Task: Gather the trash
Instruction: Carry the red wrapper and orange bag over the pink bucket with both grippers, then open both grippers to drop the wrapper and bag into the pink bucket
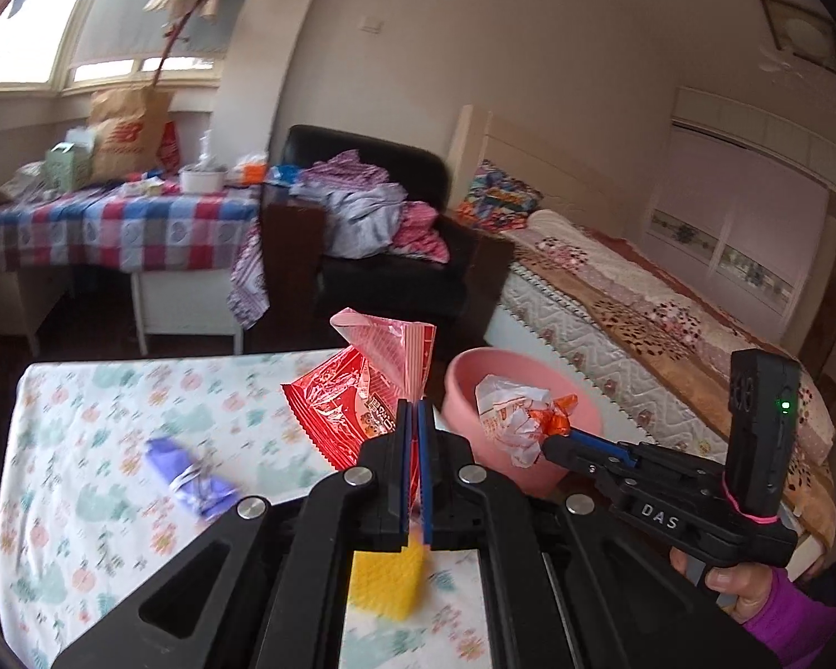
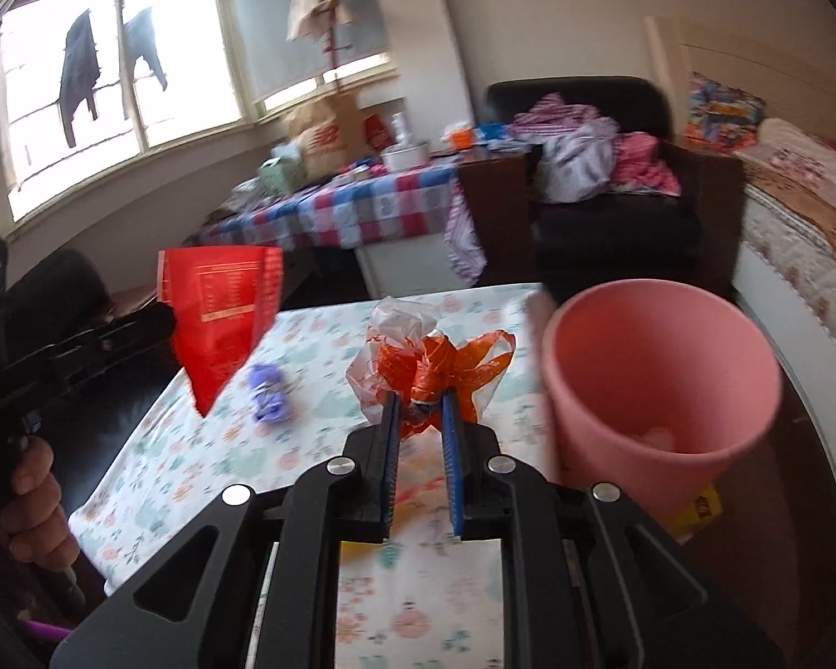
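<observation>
My left gripper (image 1: pixel 415 407) is shut on a red snack wrapper (image 1: pixel 356 390) and holds it above the table; it shows at upper left in the right wrist view (image 2: pixel 217 312). My right gripper (image 2: pixel 421 398) is shut on a crumpled white-and-orange plastic bag (image 2: pixel 418 357); in the left wrist view the bag (image 1: pixel 515 418) hangs in front of the pink bin (image 1: pixel 524 468). The pink bin (image 2: pixel 657 390) stands at the table's right edge. A purple wrapper (image 1: pixel 192 474) lies on the floral tablecloth (image 1: pixel 111 446), also seen in the right wrist view (image 2: pixel 270 390).
A yellow sponge-like piece (image 1: pixel 387 580) lies on the table under my left gripper. A yellow item (image 2: pixel 696 510) sits behind the bin's base. Beyond the table stand a black armchair (image 1: pixel 384 234) with clothes, a bed (image 1: pixel 641 301) and a checked-cloth table (image 1: pixel 111 223).
</observation>
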`<action>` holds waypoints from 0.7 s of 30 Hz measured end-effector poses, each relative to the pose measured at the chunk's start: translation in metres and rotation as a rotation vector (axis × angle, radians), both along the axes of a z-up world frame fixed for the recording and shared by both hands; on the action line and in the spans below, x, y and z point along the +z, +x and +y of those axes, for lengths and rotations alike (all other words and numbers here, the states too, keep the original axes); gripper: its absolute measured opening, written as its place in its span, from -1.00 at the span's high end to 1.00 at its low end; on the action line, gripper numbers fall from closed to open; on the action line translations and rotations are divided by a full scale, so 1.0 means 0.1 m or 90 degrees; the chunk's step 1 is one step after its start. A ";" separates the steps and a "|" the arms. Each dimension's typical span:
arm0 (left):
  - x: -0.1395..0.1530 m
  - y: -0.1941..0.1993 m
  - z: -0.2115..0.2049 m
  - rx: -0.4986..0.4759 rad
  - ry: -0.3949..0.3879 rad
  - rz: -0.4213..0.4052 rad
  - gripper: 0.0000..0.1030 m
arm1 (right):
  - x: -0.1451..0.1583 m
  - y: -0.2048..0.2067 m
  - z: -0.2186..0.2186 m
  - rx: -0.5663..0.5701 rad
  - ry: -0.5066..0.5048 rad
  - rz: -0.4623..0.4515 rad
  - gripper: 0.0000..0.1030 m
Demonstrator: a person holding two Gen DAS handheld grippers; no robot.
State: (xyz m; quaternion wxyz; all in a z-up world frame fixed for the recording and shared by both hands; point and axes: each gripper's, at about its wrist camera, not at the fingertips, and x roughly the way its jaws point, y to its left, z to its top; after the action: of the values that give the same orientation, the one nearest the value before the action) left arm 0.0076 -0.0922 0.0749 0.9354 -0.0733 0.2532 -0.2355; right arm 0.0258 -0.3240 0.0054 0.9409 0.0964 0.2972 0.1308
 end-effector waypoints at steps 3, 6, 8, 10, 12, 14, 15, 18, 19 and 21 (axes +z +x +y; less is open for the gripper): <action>0.04 0.09 -0.30 -0.033 0.000 -0.020 0.97 | 0.00 0.04 -0.29 -0.050 -0.001 -0.006 0.72; 0.00 0.20 -0.60 -0.065 -0.002 -0.018 0.97 | -0.04 0.07 -0.57 -0.089 -0.001 -0.006 0.72; -0.04 0.29 -0.81 -0.086 0.006 -0.015 0.97 | -0.08 0.09 -0.71 -0.109 0.003 -0.002 0.72; -0.07 0.35 -0.99 -0.104 0.007 -0.014 0.97 | -0.14 0.14 -0.84 -0.125 0.012 0.006 0.72; -0.11 0.43 -1.17 -0.117 0.009 -0.013 0.97 | -0.20 0.19 -0.96 -0.138 0.024 0.013 0.72; -0.17 0.53 -1.34 -0.128 0.009 0.000 0.97 | -0.26 0.25 -1.03 -0.146 0.031 0.020 0.72; -0.21 0.59 -1.40 -0.131 0.010 0.007 0.97 | -0.29 0.29 -1.06 -0.151 0.031 0.023 0.72; -0.33 0.76 -1.58 -0.135 0.013 0.031 0.97 | -0.38 0.38 -1.12 -0.158 0.031 0.033 0.71; -0.36 0.81 -1.63 -0.135 0.014 0.036 0.97 | -0.40 0.39 -1.14 -0.159 0.029 0.036 0.71; -0.44 0.91 -1.71 -0.138 0.012 0.049 0.97 | -0.46 0.45 -1.17 -0.163 0.026 0.042 0.71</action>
State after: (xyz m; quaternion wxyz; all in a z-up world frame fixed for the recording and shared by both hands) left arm 0.0985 -0.2629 0.0305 0.8946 -0.0457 0.2978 -0.3299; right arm 0.0705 -0.4408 -0.0410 0.9374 0.1568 0.3106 0.0122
